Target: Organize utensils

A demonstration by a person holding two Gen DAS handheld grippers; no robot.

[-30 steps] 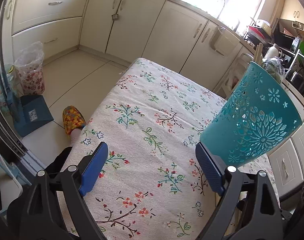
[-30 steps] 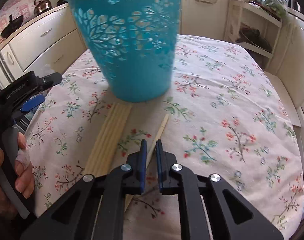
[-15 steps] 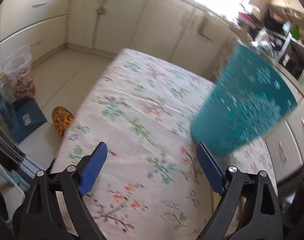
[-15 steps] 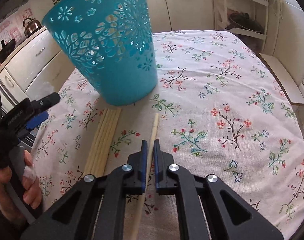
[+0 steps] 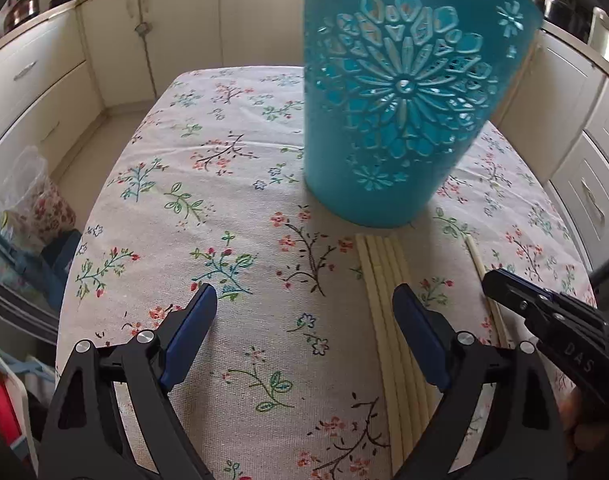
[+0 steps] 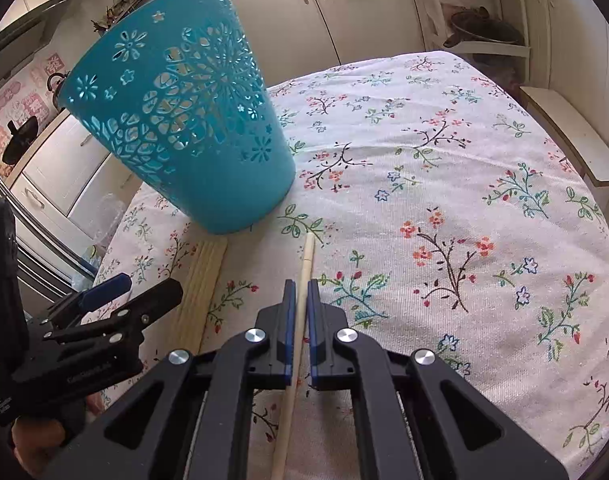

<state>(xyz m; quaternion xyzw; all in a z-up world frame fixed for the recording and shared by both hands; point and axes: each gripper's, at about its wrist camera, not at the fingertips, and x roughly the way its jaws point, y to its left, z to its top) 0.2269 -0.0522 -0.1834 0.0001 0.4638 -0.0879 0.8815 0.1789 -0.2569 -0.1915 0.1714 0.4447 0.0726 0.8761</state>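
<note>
A teal cut-out basket [image 5: 396, 120] [image 6: 192, 132] stands upright on the flowered tablecloth [image 5: 224, 184]. In front of it lies a row of pale wooden chopsticks [image 5: 384, 280] [image 6: 204, 276]. A single chopstick [image 6: 307, 256] [image 5: 478, 260] lies apart to their right. My right gripper [image 6: 300, 288] [image 5: 500, 280] is shut on that single chopstick, which rests on the cloth. Low over the cloth, my left gripper [image 5: 304, 296] [image 6: 148, 286] is open and holds nothing. Its right finger sits over the row of chopsticks.
The table's edges fall away left [image 5: 76, 256] and right [image 6: 608, 216]. Cream kitchen cabinets [image 5: 116, 40] surround it. A plastic bag [image 5: 28, 200] sits on the floor at left; a low shelf [image 6: 564, 132] runs along the right.
My left gripper has swung and rolled toward the basket and now sits over the chopstick row. My right gripper's fingers have shut on the single chopstick.
</note>
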